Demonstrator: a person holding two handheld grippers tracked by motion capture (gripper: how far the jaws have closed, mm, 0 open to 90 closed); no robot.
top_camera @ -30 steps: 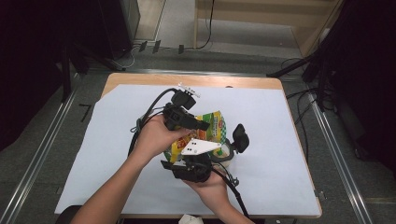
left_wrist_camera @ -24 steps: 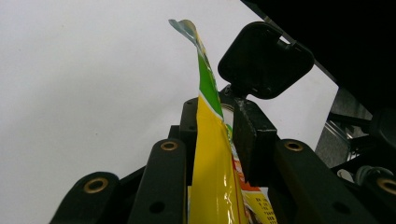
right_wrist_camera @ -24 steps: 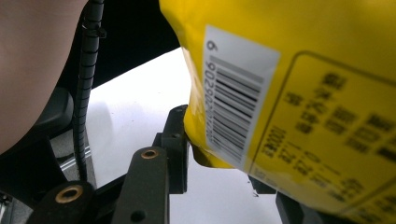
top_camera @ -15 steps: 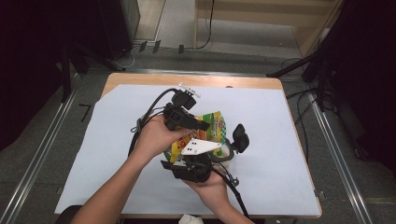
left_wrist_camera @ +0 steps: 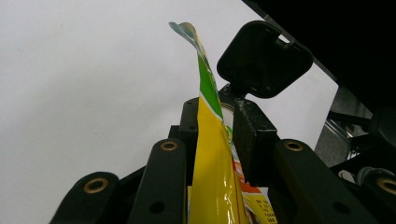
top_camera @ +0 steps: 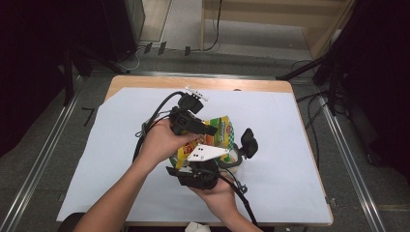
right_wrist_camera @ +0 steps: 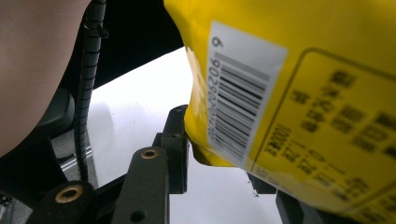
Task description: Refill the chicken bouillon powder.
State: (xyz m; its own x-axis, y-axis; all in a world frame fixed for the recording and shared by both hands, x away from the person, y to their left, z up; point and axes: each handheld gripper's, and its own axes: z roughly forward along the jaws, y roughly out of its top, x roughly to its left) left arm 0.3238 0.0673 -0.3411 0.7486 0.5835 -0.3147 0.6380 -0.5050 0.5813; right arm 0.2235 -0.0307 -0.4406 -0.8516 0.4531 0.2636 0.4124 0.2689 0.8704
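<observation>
Above the table's middle, a yellow bag (top_camera: pixel 220 135) is pinched by both grippers. The left gripper (left_wrist_camera: pixel 215 133) is clamped on its edge at 12 o'clock, the right gripper (right_wrist_camera: pixel 219 154) is clamped on its bottom corner.

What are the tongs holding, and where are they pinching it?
Both tongs hold the yellow snack bag. The left tongs pinch its flat sealed edge; the right tongs grip the bottom corner by the barcode.

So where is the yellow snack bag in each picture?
High view: the yellow snack bag sits mid-table between both grippers.
Left gripper view: bag edge-on, rising up the middle between the black jaws.
Right gripper view: bag across the top right, barcode side facing.
Shared landmark: the white table cover.
</observation>
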